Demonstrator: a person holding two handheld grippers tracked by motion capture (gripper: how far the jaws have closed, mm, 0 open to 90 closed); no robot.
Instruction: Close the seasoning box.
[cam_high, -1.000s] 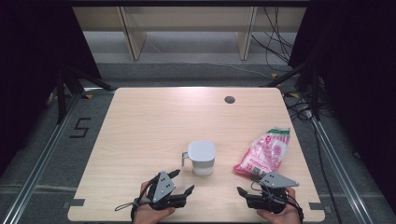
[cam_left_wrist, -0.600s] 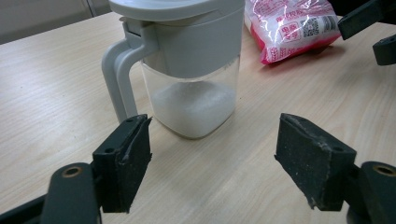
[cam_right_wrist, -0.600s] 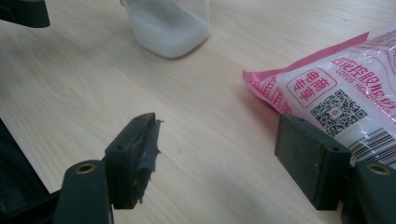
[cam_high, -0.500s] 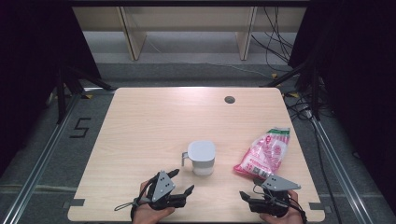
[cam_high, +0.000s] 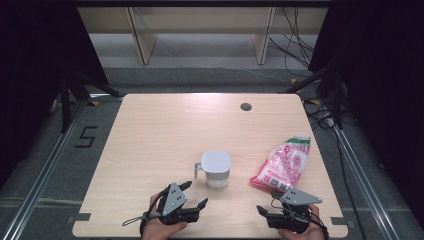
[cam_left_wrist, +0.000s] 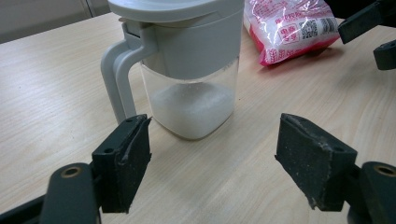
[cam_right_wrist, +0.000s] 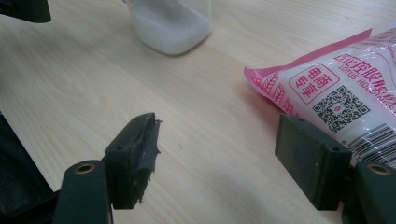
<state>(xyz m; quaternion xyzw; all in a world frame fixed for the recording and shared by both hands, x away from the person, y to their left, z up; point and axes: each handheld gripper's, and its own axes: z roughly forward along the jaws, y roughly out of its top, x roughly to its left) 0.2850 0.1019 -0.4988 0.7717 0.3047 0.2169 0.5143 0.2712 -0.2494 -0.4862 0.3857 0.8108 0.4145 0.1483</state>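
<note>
Jar (cam_high: 216, 169) with grey lid and handle, white grains inside, upright near centre of surface (cam_high: 165, 130). Pink bag (cam_high: 283, 163) lying at 3 o'clock, apart from it. Left claw (cam_high: 192, 196) at 7 o'clock, gaping wide, holding nothing. Right claw (cam_high: 267, 206) at 4 o'clock, likewise wide and empty, just short of bag.

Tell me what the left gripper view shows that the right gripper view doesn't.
Left gripper view alone: the grey lid and grey handle of the clear plastic jar. Right gripper view alone: the black QR code on the pink plastic bag. Both: the white powder in the jar, the bag, the light wooden table, and open jaws.
</note>
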